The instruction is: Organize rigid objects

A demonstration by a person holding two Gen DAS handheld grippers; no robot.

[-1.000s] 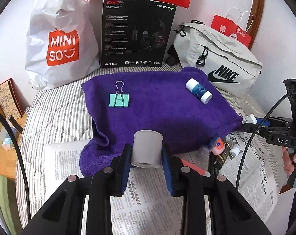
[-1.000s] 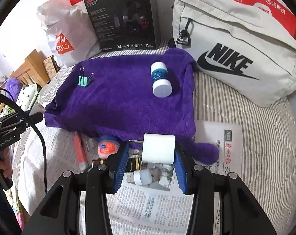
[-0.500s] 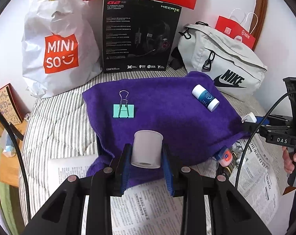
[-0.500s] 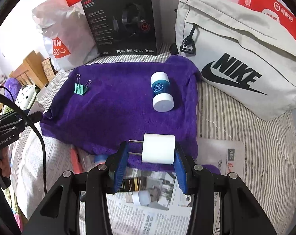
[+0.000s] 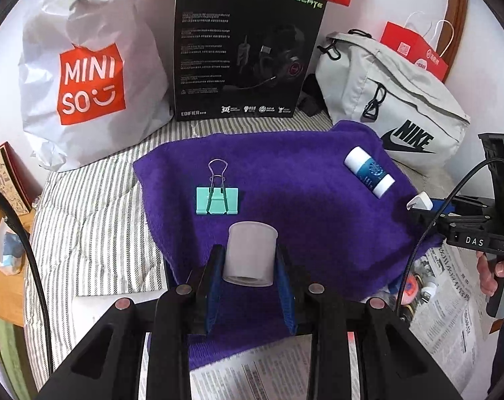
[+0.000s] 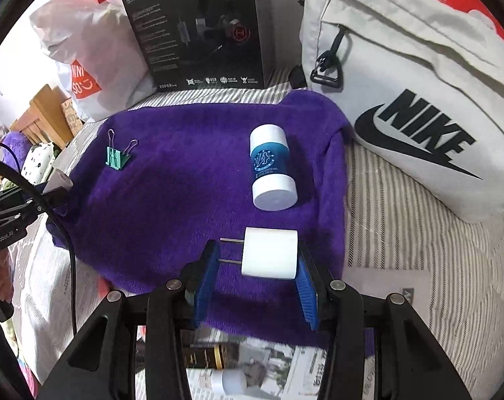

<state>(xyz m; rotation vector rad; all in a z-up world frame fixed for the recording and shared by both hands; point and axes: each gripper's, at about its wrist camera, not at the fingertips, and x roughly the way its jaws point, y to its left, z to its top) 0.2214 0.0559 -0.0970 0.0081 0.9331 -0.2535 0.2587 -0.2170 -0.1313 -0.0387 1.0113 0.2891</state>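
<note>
A striped bed (image 5: 85, 206) is carrying everything here, with a purple towel (image 5: 302, 200) spread across it and newspaper (image 5: 452, 316) lying at its near edge. Against the wall, a white shopping bag (image 5: 85, 83), a black headset box (image 5: 245, 53) and a grey sling bag (image 6: 402, 76) are standing closed, so their contents cannot be told. A blue-and-white tube (image 6: 271, 166) and a green binder clip (image 5: 217, 196) are already lying well apart on the towel. The left claw (image 5: 250, 260) is pinching a small grey cup (image 5: 250, 253) above the towel's near edge, and the right claw (image 6: 255, 266) is pinching a white plug adapter (image 6: 269, 253), prongs pointing left. Both probably want lowering onto bare purple, clear of the tube and clip, and releasing only once resting, lest the cup roll.
</note>
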